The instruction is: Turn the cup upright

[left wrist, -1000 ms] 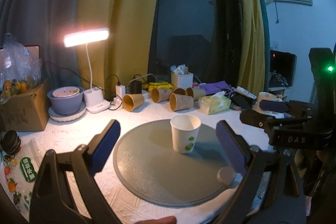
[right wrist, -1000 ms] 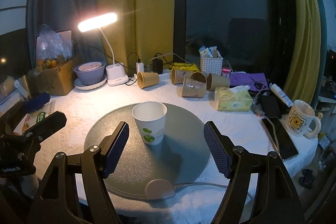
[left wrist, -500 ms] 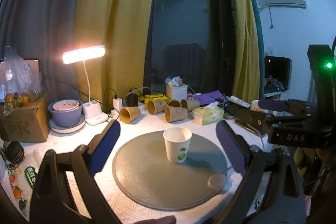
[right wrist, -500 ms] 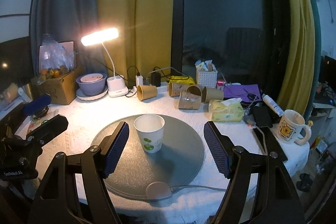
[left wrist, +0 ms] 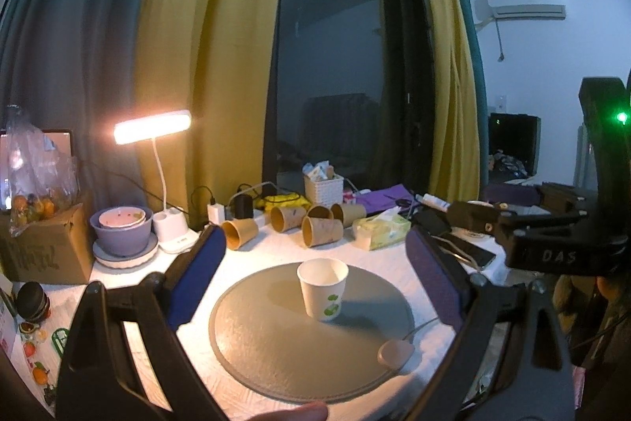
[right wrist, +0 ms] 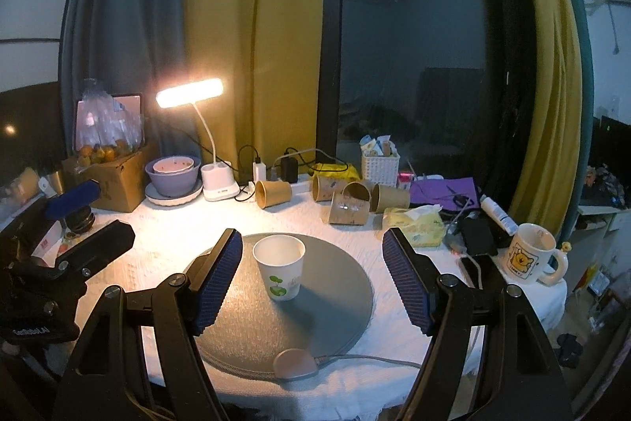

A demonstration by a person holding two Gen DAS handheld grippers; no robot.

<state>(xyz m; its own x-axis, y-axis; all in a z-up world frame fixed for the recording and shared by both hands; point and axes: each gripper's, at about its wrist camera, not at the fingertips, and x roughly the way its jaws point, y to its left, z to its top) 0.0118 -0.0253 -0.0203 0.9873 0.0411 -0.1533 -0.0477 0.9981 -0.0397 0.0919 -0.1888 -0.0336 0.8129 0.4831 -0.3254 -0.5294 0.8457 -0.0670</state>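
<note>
The cup (left wrist: 323, 290) stands upright, mouth up, on the round grey mat (left wrist: 276, 350) near the middle of the tabletop (right wrist: 165, 223), so the flip looks done. Both tongs are spread wide and hold nothing: the left tongs (left wrist: 315, 281) and the right tongs (right wrist: 311, 277) each frame the cup from the near edge, clear of it on every side.

The risk from here is mostly undoing the result. The cup is light paper and empty, so a brush from either pad while the tongs pull away or drift sideways would probably tip it or skate it across the mat. In the right view the left-hand pad (right wrist: 219, 279) sits closest to the cup's rim, so a small leftward swing there is the likeliest cause. The cable (right wrist: 374, 360) trailing off the mat at the near edge could also snag a low-held tool and jolt the mat.
</note>
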